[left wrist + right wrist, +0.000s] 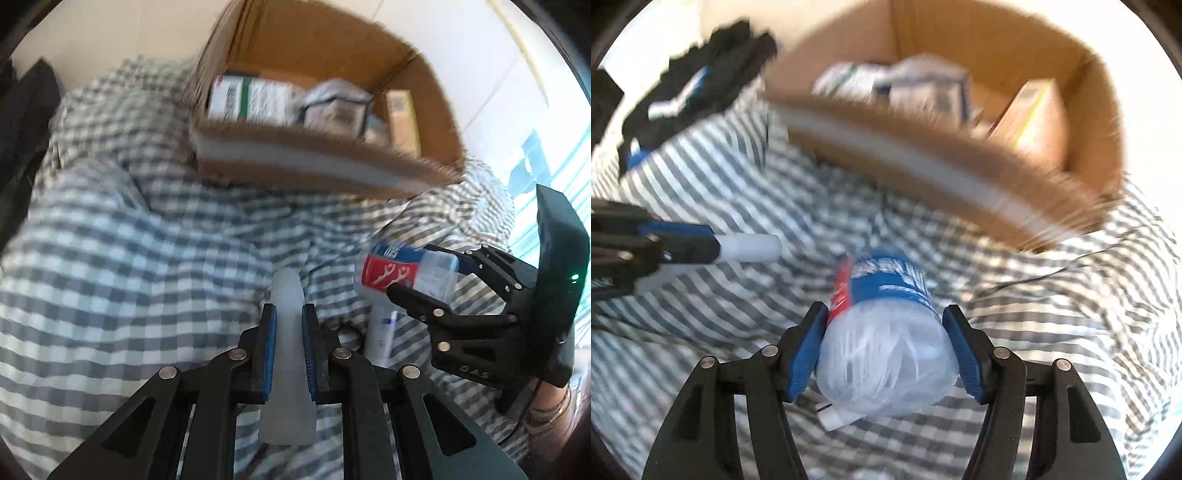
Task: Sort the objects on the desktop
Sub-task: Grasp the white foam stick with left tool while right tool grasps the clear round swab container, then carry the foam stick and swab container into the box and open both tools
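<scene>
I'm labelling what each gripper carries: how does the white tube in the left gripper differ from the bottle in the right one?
The white tube is slim, plain and frosted; the bottle is fat, clear, with a red-and-blue label. The left gripper pinches the tube nearly shut; the right gripper's jaws stand wide around the bottle. Both are above the checked cloth, near the cardboard box.

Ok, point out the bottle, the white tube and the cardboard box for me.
bottle (886, 354): right wrist view, clear body.
white tube (288, 332): left wrist view, middle between the pads.
cardboard box (436, 110): left wrist view, inner right wall.
</scene>
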A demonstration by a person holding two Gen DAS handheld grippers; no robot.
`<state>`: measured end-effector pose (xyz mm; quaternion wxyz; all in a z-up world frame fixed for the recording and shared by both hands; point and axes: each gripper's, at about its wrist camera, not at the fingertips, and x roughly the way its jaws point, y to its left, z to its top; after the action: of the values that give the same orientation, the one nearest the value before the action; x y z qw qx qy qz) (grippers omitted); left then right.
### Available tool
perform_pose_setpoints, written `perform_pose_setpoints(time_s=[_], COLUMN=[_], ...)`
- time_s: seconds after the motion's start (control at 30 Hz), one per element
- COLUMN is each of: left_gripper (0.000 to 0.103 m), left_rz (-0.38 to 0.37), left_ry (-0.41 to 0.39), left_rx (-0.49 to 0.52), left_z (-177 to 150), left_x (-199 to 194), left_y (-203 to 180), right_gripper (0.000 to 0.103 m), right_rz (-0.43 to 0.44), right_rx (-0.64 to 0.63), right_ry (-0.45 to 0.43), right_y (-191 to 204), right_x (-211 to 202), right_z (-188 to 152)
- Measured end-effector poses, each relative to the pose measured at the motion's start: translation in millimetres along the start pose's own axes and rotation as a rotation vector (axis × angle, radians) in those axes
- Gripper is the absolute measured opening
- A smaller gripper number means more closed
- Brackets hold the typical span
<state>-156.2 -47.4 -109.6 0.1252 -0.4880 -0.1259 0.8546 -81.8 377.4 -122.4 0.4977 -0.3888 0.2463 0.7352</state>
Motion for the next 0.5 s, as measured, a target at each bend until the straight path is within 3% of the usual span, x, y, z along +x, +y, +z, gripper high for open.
perform_pose_setpoints(time_s=[0.3, 0.5], left_gripper=[0.014, 0.014], left_rz=[-0.012, -0.012], left_ry=[-0.087, -0.135], left_rx=[0.055, 0.085], left_z=[22, 44], left_x=[-37, -56], left_y=[-28, -47], right_gripper=[0.063, 0.063], right_rz=[0.003, -0.002], right_rx=[0.05, 0.058], right_ry=[-0.052, -0.135], right_y=[-9, -10], right_x=[-39, -73], right_z=[-13, 9])
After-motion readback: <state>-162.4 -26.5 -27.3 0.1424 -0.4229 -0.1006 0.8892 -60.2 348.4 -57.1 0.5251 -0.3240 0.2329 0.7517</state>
